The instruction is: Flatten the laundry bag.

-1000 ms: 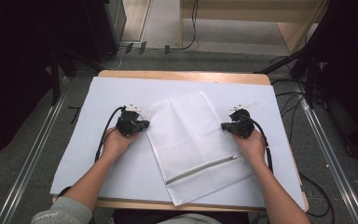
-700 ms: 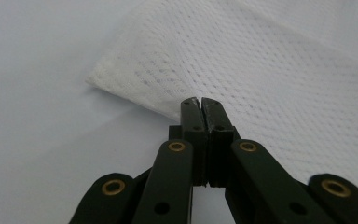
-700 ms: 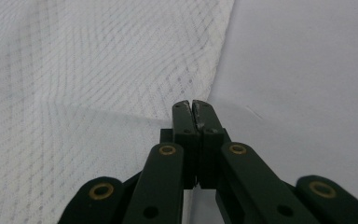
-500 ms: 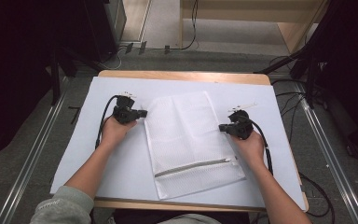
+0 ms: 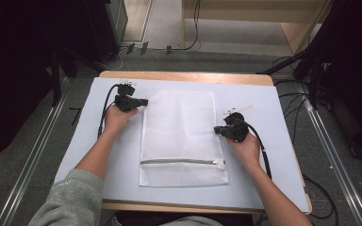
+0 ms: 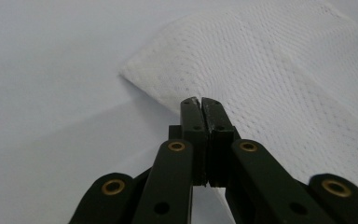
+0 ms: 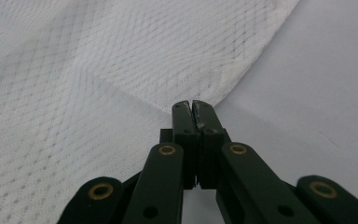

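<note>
A white mesh laundry bag (image 5: 179,136) lies flat on the white-covered table (image 5: 264,103), its zipper (image 5: 179,162) along the near end. My left gripper (image 5: 143,101) sits at the bag's far left edge. Its jaws are shut, pinching the mesh just below the far corner (image 6: 126,72), where the fabric lifts slightly. My right gripper (image 5: 217,130) is at the bag's right edge, about halfway along. It is shut too, and the mesh (image 7: 121,93) puckers toward its tips (image 7: 192,105).
The wooden table edge (image 5: 184,75) shows at the far side, and metal rails (image 5: 37,155) run along both sides on the floor. Cables trail from each gripper across the white cover. Dark equipment stands beyond the table at left and right.
The bag has swung from a skewed lie to straight along the table. My left gripper moved toward the far side with the bag's edge, while the right one barely shifted.
</note>
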Motion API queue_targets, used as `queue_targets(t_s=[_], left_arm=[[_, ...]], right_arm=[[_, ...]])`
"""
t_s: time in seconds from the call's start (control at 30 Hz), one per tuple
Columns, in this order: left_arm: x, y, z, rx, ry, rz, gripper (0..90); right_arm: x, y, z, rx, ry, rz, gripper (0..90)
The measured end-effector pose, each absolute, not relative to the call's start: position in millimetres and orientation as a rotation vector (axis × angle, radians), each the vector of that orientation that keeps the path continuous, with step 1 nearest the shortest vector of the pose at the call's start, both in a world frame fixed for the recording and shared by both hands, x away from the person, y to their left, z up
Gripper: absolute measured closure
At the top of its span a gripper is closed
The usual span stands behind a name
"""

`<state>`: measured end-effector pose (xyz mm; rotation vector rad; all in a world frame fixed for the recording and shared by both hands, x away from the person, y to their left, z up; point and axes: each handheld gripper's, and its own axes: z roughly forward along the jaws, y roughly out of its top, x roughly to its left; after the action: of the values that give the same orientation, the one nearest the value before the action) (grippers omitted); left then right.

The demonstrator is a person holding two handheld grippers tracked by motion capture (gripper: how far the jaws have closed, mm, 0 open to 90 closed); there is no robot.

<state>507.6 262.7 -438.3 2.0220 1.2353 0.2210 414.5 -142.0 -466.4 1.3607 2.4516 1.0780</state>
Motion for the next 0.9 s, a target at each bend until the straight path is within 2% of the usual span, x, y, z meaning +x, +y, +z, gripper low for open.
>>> queue_targets(t_s=[0.27, 0.33, 0.43, 0.47, 0.6, 0.77, 0.9], left_arm=[[511.9, 265.7, -440.5, 2.011, 1.255, 0.199, 88.4], [510.3, 266.0, -440.0, 2.013, 1.252, 0.208, 81.4], [506.8, 265.8, -436.0, 2.024, 1.245, 0.213, 73.3], [504.3, 265.5, -434.1, 2.022, 1.238, 0.216, 70.7], [491.9, 265.2, -423.9, 2.027, 1.201, 0.204, 69.6], [471.7, 259.6, -411.4, 2.047, 1.147, 0.203, 69.4], [450.9, 253.2, -404.1, 2.051, 1.105, 0.2, 68.9]], right_arm=[[421.6, -138.6, -471.2, 1.39, 2.423, 1.097, 90.0], [420.1, -138.7, -469.4, 1.371, 2.424, 1.091, 88.7], [417.8, -141.6, -464.5, 1.378, 2.415, 1.114, 82.0], [416.7, -143.1, -462.5, 1.37, 2.417, 1.121, 76.8], [408.6, -151.0, -453.4, 1.352, 2.423, 1.165, 72.4], [390.3, -161.9, -443.2, 1.278, 2.414, 1.187, 72.8], [373.5, -161.4, -440.8, 1.27, 2.449, 1.174, 77.1]])
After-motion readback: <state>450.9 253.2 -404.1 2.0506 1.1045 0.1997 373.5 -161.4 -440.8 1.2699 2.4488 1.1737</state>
